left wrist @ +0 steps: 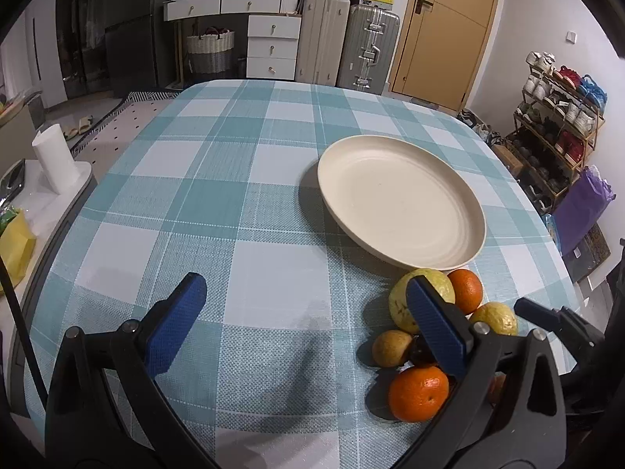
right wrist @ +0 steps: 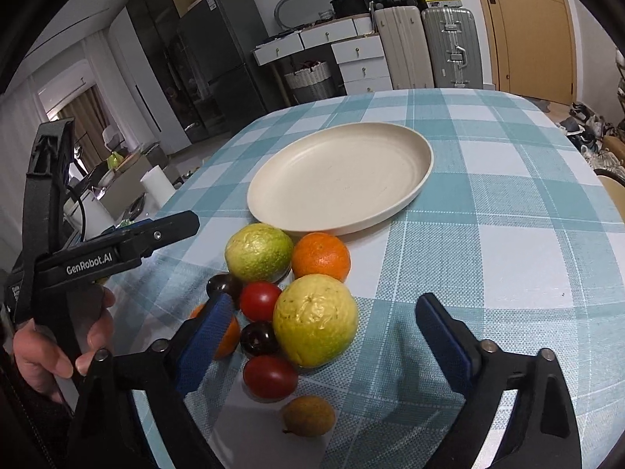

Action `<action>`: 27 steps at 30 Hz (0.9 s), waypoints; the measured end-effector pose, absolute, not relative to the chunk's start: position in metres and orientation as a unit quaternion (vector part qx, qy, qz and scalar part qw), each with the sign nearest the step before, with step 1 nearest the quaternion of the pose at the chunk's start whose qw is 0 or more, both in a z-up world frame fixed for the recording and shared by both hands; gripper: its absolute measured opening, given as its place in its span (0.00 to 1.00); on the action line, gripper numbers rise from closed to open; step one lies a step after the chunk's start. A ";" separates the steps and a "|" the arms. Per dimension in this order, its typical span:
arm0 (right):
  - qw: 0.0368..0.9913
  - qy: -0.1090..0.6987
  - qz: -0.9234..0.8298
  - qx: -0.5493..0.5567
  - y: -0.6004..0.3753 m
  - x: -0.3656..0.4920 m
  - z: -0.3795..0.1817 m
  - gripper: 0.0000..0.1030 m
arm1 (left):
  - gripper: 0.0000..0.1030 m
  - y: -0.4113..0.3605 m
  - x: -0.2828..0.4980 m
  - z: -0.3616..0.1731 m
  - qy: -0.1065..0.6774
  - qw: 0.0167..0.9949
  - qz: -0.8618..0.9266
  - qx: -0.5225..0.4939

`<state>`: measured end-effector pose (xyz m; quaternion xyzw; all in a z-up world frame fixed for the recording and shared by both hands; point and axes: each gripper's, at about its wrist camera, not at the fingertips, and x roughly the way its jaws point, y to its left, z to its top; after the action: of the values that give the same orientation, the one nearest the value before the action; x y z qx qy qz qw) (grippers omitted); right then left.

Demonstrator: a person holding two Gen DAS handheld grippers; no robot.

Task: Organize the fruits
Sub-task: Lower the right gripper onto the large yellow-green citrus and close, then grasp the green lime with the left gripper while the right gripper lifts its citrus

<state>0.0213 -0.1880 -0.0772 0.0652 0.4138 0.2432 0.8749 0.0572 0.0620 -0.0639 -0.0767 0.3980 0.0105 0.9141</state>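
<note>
The fruits sit in a tight cluster on the checked surface (right wrist: 508, 234), just beside the near rim of the empty cream plate (right wrist: 424, 168). The right gripper (right wrist: 316, 336) hangs over the cluster with its fingers released and spread, the large yellow-green citrus (right wrist: 314, 320) between them but not pressed. The left gripper (left wrist: 304, 324) is likewise released and holds nothing, over bare cloth left of the pile. Risk: the citrus touches a red tomato (right wrist: 259, 301), a dark plum (right wrist: 258, 338) and an orange (right wrist: 321, 256); closing off-centre would likely nudge these round neighbours and set them rolling. The small brown fruit (right wrist: 308, 416) lies near the surface edge and could fall if struck.
</note>
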 end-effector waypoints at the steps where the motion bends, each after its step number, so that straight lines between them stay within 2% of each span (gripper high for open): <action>1: 0.872 0.419 0.244 0.067 -0.187 0.023 -0.079 0.84 | 0.99 0.062 0.058 -0.065 0.398 0.914 0.010 -0.077; 5: 0.854 0.443 0.257 0.092 -0.188 0.027 -0.087 0.69 | 0.99 0.064 0.061 -0.066 0.400 0.913 0.009 -0.077; 7: 0.850 0.450 0.258 0.094 -0.187 0.027 -0.090 0.51 | 0.99 0.065 0.062 -0.067 0.402 0.912 0.003 -0.081; 8: 0.848 0.452 0.261 0.096 -0.187 0.027 -0.091 0.48 | 0.99 0.066 0.063 -0.068 0.407 0.909 -0.002 -0.086; 27: 0.854 0.435 0.264 0.108 -0.195 0.022 -0.087 0.47 | 0.99 0.055 0.076 -0.076 0.447 0.881 -0.077 -0.136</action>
<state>0.0225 -0.1951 -0.0870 0.1079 0.4352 0.2640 0.8539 0.0759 0.0550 -0.0762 -0.1356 0.4468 -0.0774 0.8809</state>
